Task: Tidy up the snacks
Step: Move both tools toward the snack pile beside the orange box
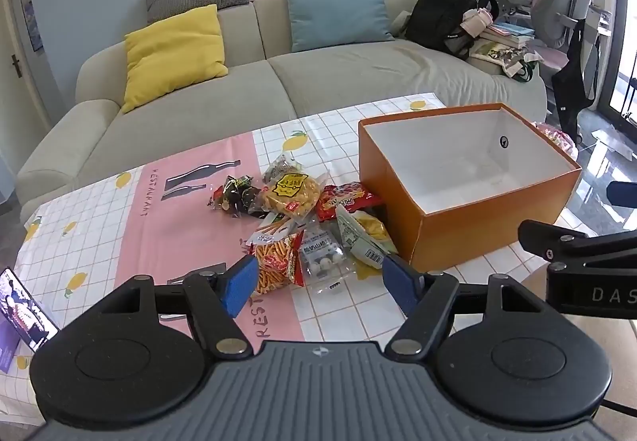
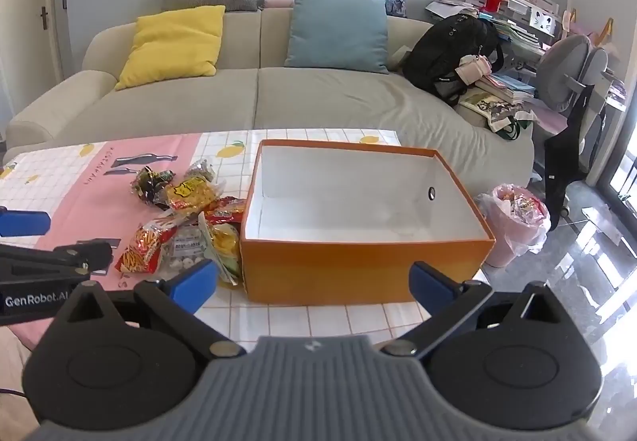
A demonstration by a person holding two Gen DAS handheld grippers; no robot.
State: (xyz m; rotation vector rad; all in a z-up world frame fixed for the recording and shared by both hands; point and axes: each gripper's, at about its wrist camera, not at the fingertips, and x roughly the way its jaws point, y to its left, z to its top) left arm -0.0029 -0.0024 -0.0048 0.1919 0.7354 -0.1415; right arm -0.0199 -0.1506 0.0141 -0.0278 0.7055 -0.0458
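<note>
At lower centre of the left wrist view, the left claw (image 1: 320, 281) gapes wide and empty, the snack-packet pile (image 1: 302, 218) just ahead on the table (image 1: 79, 242), touching the empty orange box (image 1: 469, 230) to its right. The right claw (image 2: 314, 283), likewise wide and empty, faces the box; the left is nearer the snacks.

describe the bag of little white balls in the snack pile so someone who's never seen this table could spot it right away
Find the orange box on the tablecloth; the snack pile lies against its left side. At the near edge of the pile sits the clear bag of white balls, between the red bag of orange sticks and a green-and-yellow packet. It is the only see-through bag showing round white pieces.
</note>
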